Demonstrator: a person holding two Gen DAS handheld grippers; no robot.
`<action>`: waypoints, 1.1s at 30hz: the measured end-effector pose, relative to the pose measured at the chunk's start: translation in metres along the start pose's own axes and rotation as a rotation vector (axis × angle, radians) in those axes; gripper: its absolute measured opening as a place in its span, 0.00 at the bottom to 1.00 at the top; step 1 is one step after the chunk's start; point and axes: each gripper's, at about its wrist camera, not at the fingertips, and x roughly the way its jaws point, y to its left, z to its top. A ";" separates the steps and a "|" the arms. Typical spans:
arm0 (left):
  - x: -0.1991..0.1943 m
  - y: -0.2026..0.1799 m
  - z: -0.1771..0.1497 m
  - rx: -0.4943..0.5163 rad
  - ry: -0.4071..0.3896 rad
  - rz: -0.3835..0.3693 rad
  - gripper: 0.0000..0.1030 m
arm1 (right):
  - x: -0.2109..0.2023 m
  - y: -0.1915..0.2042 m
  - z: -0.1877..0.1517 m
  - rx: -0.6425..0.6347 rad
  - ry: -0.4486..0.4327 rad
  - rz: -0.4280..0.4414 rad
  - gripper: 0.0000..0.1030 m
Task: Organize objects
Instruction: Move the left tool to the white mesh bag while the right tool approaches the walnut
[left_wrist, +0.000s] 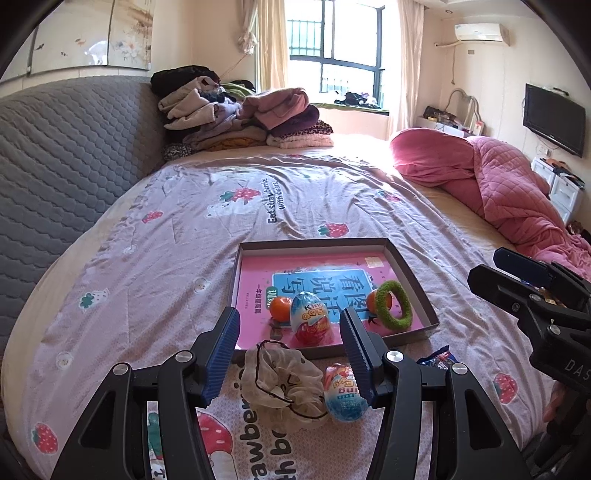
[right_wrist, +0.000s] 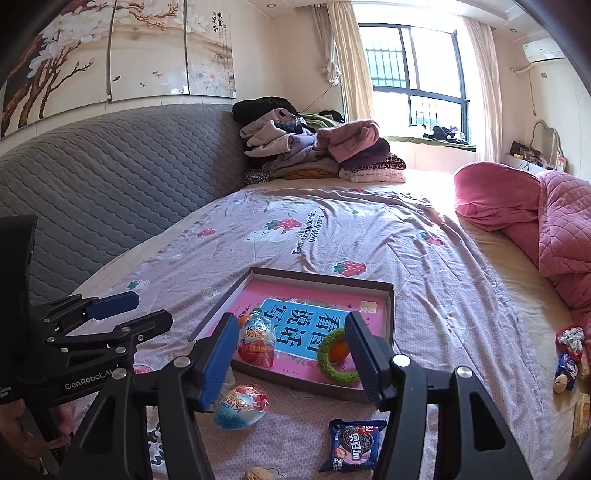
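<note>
On the bed's lilac strawberry-print quilt (left_wrist: 177, 229), printed "Eat strawberries with bears!", your shallow grey cardboard box lid (left_wrist: 410, 273) holds a pink Chinese workbook (left_wrist: 332, 266), one foil Kinder egg (left_wrist: 309, 317), two oranges (left_wrist: 280, 308) and one green fuzzy ring (left_wrist: 396, 304). A second foil Kinder egg (left_wrist: 342, 392) lies outside it. Your left tool (left_wrist: 290, 356) and right tool (right_wrist: 291, 356) both gape wide, holding nothing.
</note>
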 end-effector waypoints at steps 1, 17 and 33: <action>-0.002 0.000 0.000 0.001 -0.002 0.000 0.56 | -0.003 0.001 0.000 -0.004 -0.007 -0.007 0.60; -0.019 0.009 -0.030 -0.006 0.006 0.005 0.56 | -0.021 0.015 -0.028 -0.027 -0.007 -0.017 0.64; -0.002 0.022 -0.067 -0.007 0.078 0.027 0.56 | -0.004 0.033 -0.074 -0.066 0.106 -0.010 0.64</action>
